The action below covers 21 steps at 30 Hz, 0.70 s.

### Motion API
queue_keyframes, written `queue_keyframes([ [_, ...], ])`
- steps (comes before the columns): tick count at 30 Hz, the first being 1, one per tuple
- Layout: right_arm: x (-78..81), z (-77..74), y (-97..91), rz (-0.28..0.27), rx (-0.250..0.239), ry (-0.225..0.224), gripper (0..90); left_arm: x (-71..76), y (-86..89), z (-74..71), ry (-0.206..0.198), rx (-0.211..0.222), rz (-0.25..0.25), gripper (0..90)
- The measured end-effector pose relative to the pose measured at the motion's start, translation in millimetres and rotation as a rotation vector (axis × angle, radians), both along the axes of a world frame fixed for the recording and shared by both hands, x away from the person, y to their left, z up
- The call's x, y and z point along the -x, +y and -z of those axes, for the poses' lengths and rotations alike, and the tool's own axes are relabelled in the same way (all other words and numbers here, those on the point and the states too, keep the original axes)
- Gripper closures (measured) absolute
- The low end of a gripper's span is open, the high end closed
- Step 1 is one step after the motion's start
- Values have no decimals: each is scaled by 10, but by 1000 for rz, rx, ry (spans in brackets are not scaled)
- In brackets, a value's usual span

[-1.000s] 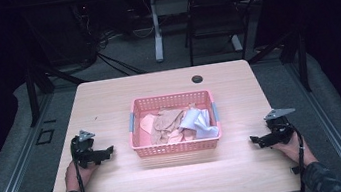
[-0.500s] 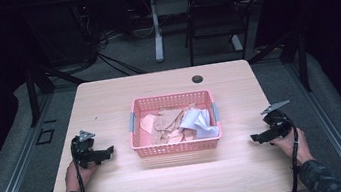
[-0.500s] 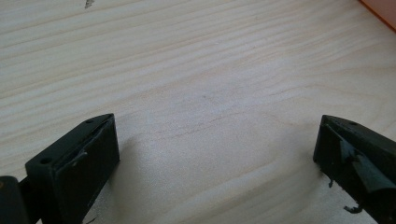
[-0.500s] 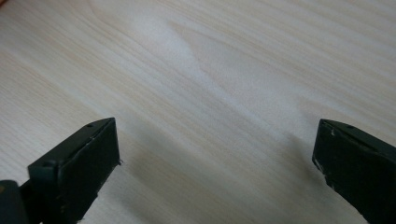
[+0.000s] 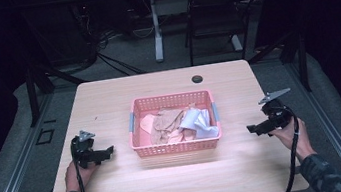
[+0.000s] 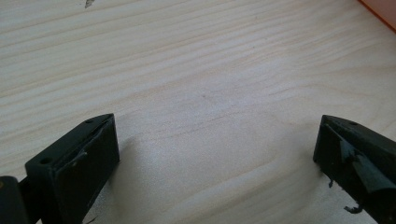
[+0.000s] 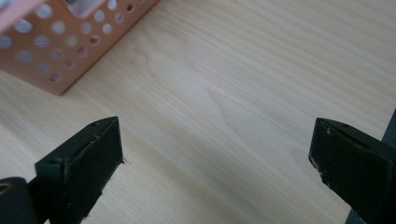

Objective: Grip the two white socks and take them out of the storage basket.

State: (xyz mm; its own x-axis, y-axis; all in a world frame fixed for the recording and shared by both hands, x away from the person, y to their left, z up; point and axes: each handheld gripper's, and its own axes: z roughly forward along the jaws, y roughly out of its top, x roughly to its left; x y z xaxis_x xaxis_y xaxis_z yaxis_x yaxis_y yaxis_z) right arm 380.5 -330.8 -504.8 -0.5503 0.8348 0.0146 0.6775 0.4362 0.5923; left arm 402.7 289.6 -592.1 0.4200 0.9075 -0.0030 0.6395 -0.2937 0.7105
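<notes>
the pink basket (image 5: 177, 146) sits at the middle of the tabletop (image 5: 108, 99), holding crumpled tan and pink cloths (image 5: 165, 124) and a white cloth (image 5: 197, 122). the left claw (image 5: 108, 150) rests on the wood well to the left of the basket, jaws spread wide with nothing between them. the right claw (image 5: 252, 129) hovers to the right of the basket, near the tabletop's edge, pointing toward it, jaws also spread and empty. the basket's perforated corner (image 7: 56, 56) shows beyond the right claw. no writing can be read.
</notes>
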Motion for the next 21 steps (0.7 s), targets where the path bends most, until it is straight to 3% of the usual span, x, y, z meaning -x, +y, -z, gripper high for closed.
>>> queue_keyframes([
  [10, 37, -206, 204, -68, 0, 4, 24, 0, 0, 1, 0, 0, 0, 1],
  [21, 81, -486, 604, -180, -8, -3, 26, 0, 0, 1, -1, 0, -1, 1],
])
